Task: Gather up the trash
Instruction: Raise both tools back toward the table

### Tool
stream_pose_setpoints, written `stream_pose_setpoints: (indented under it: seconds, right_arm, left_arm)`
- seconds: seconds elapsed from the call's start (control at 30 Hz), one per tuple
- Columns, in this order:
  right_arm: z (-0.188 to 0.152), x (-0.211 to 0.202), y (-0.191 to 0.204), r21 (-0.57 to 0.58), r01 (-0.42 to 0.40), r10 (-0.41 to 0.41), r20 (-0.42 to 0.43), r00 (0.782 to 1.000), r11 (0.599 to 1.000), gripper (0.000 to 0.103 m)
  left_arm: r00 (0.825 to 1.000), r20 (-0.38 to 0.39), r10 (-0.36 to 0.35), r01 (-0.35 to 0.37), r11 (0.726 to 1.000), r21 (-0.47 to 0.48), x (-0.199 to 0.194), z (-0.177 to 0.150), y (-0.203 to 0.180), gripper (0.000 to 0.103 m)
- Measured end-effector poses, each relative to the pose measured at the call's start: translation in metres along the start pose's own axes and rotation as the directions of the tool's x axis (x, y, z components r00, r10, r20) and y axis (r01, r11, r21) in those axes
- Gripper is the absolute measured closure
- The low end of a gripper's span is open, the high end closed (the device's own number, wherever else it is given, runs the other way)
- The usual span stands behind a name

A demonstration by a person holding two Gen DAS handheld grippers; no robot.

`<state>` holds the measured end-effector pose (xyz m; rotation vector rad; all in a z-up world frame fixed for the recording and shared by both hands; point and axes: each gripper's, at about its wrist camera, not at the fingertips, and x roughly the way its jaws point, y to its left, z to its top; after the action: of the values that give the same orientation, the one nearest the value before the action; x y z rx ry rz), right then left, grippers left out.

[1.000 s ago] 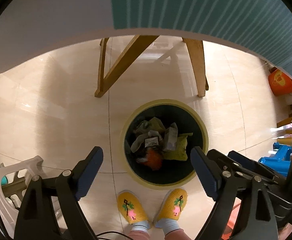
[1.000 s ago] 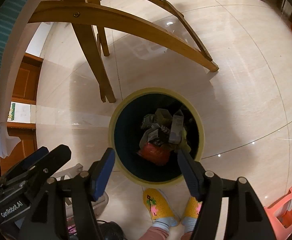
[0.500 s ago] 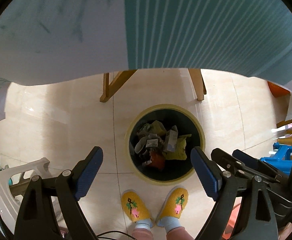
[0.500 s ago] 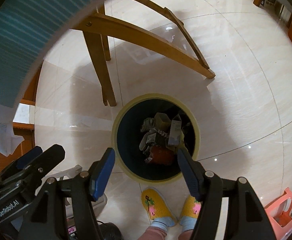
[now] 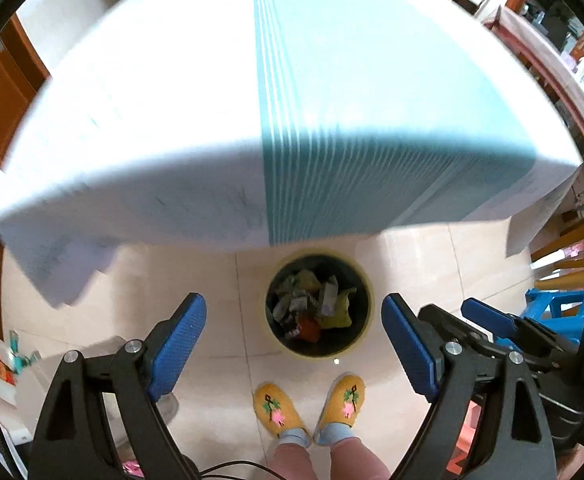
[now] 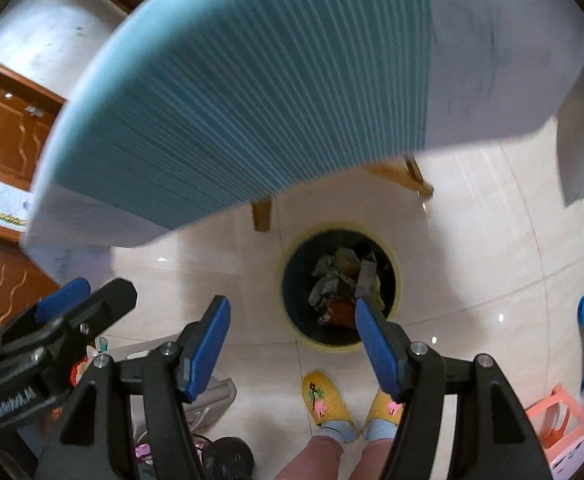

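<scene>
A round dark trash bin (image 5: 359, 344) (image 6: 296, 322) with a yellow rim stands on the tiled floor just in front of the table. It holds several crumpled wrappers, a yellow packet (image 5: 338, 316) and a red piece (image 6: 342, 312). My left gripper (image 5: 294, 342) hangs high above the bin, open, with nothing between its blue pads. My right gripper (image 6: 289, 322) is also open and empty, high above the floor, its right finger (image 6: 376, 344) overlapping the bin's near edge in view. The table top in view carries no trash.
A table with a white and teal striped cloth (image 5: 332, 100) (image 6: 251, 100) fills the upper half of both views. A person's feet in yellow slippers (image 5: 310, 404) stand behind the bin. Wooden table legs (image 6: 261, 214), a blue stool (image 5: 556, 312), a pink stool (image 6: 564, 428) and a white stool surround the spot.
Both grippers have risen from close above the bin to above table height. The tablecloth now covers most of each view and the bin looks smaller. Both stay open and empty.
</scene>
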<state>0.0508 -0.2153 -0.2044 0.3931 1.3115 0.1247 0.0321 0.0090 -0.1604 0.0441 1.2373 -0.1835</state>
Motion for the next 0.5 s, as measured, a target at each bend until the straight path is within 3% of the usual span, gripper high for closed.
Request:
stream_pose_setpoints:
  seconds: [0.2, 0.37, 0.5]
  right_arm:
    - [0.013, -0.08, 0.037, -0.086, -0.013, 0.02, 0.082, 0.996, 0.996, 0.038]
    - [0.02, -0.129, 0.061, -0.11, -0.021, 0.036, 0.137, 0.99, 0.994, 0.038]
    - [0.024, -0.163, 0.08, -0.128, -0.025, 0.048, 0.178, 0.983, 0.991, 0.038]
  left_arm:
    - [0.996, 0.086, -0.02, 0.018, 1.0, 0.018, -0.083, 0.023, 0.004, 0.015]
    - [0.991, 0.115, -0.07, 0.067, 0.997, 0.027, -0.128, 0.034, 0.009, 0.015]
    - [0.981, 0.178, -0.071, 0.06, 0.996, 0.063, -0.166, 0.037, 0.01, 0.015]
